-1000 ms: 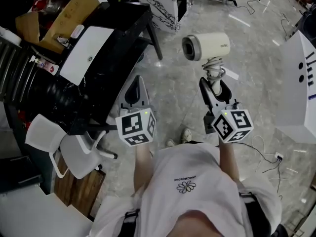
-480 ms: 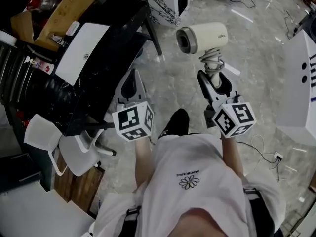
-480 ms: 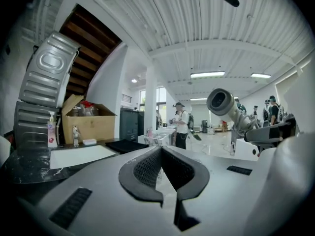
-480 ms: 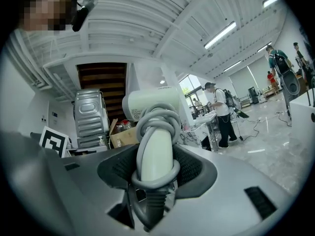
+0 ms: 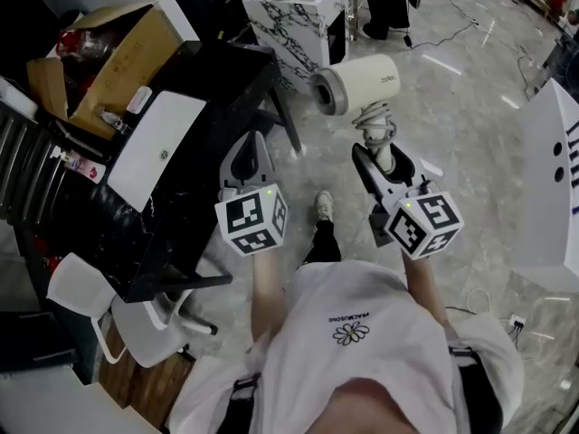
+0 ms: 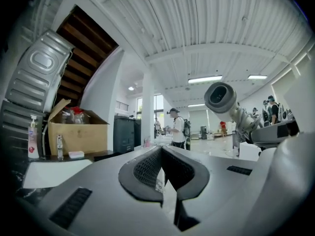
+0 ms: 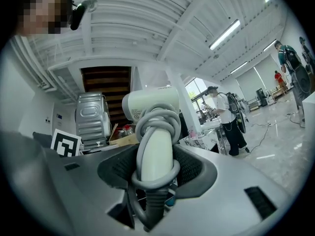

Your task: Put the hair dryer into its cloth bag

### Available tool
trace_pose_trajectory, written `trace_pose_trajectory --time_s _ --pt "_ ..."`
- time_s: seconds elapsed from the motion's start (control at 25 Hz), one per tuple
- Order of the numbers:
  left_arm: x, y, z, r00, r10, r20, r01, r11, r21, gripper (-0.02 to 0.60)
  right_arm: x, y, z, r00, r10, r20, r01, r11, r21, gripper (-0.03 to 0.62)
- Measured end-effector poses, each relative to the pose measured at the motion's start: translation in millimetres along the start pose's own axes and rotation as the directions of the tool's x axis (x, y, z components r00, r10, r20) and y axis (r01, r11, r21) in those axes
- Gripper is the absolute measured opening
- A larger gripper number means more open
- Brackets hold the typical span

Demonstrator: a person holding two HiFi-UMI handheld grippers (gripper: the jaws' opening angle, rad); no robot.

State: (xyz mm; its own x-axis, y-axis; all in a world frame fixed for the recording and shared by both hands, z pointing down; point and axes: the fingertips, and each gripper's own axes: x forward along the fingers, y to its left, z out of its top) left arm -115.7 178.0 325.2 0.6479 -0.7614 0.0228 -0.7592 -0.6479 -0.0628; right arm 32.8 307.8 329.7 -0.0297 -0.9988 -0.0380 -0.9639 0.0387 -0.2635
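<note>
A cream hair dryer with its grey cord wound round the handle stands upright in my right gripper, which is shut on the handle. In the right gripper view the handle fills the gap between the pads of the right gripper. To its left my left gripper points level with its jaws shut and nothing in them. The left gripper view shows its pads meeting, with the hair dryer off to the right. No cloth bag shows in any view.
A black table at the left carries a white laptop and a cardboard box. A marble-patterned cabinet stands ahead, a white chair at lower left, a white unit at the right. A person stands far off.
The person has walked forward over the grey floor, carrying both grippers along. The table and cabinet have slid closer in the head view. The right gripper's grip on the hair dryer is unchanged.
</note>
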Motion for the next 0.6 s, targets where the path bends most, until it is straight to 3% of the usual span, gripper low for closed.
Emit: trace_pose_trajectory --time_s 0.2,0.6 --pt "74 28 18 1.0 0.001 0.022 -0.001 1.0 0.017 0.017 71 -28 19 1.0 -0.003 0.024 0.003 1.0 -0.017 0.206" --pt "235 111 27 1.0 0.003 -0.019 -0.002 0.998 0.06 0.017 258 -70 51 0.999 0.046 0.022 -0.046 0.999 -0.007 0.206"
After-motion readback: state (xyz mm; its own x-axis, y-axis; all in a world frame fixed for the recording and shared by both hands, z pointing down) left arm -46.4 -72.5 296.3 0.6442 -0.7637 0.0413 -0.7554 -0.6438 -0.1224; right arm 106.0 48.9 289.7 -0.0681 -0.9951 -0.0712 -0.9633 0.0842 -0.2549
